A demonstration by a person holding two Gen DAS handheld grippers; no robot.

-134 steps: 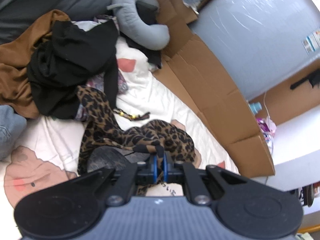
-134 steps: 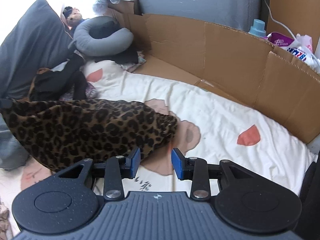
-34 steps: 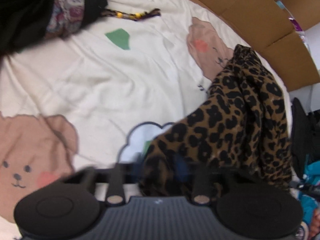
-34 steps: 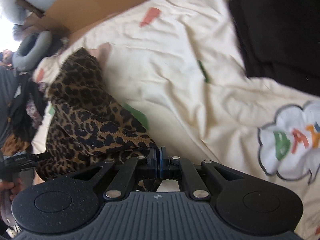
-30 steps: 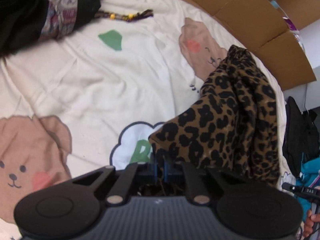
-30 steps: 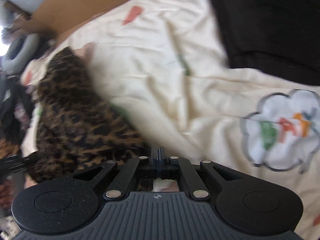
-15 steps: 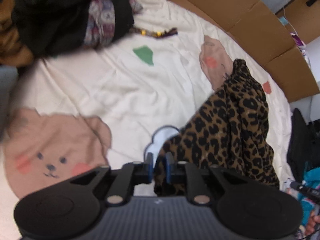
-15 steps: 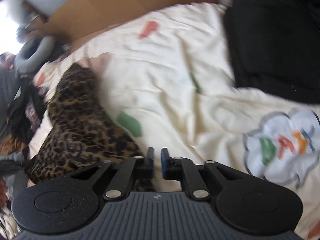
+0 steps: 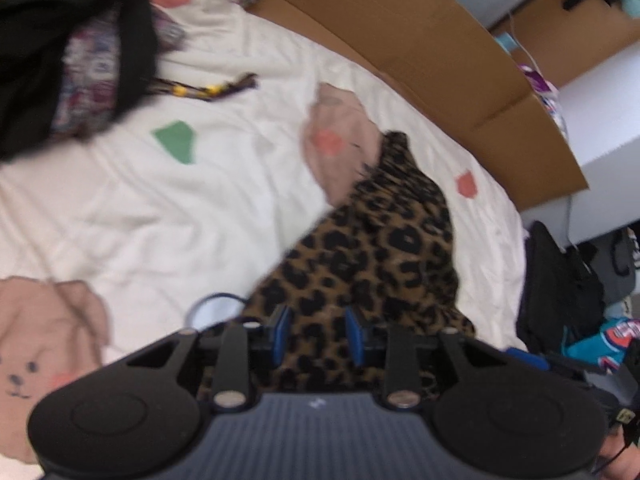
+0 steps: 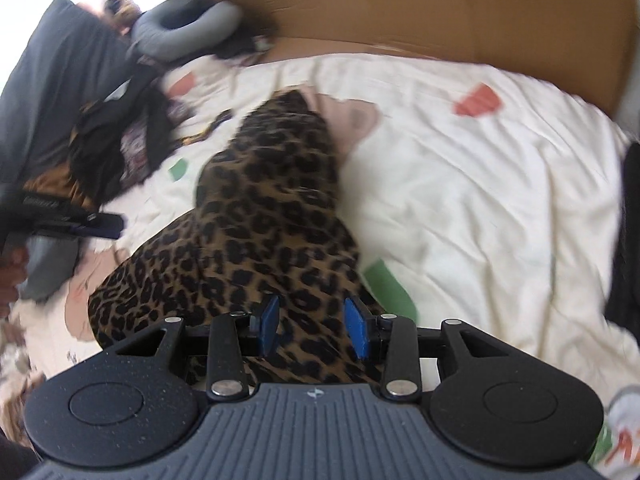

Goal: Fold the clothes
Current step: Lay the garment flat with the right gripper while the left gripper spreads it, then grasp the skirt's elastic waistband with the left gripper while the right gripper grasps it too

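A leopard-print garment [image 9: 384,248] lies in a long heap on the cream bedsheet [image 9: 168,208]. My left gripper [image 9: 318,334] hovers over its near end; its jaws are opening, and the blue pads stand apart above the cloth without pressing it. In the right wrist view the same garment [image 10: 272,208] runs away from me up the sheet [image 10: 480,184]. My right gripper [image 10: 312,326] is over its near corner, jaws opening, pads clear of the fabric. The left gripper [image 10: 100,226] shows at the left edge there, held by a hand.
A pile of black and patterned clothes [image 9: 68,52] sits at the upper left. A cardboard wall [image 9: 420,52] borders the bed's far side. Dark clothes [image 9: 560,288] lie at the right edge. A grey neck pillow [image 10: 188,28] and a dark cushion [image 10: 52,92] are beyond the pile.
Both grippers let go of the leopard garment: their jaws went from shut on the cloth to parted. The right gripper swung over the garment and rolled; the left one lifted slightly.
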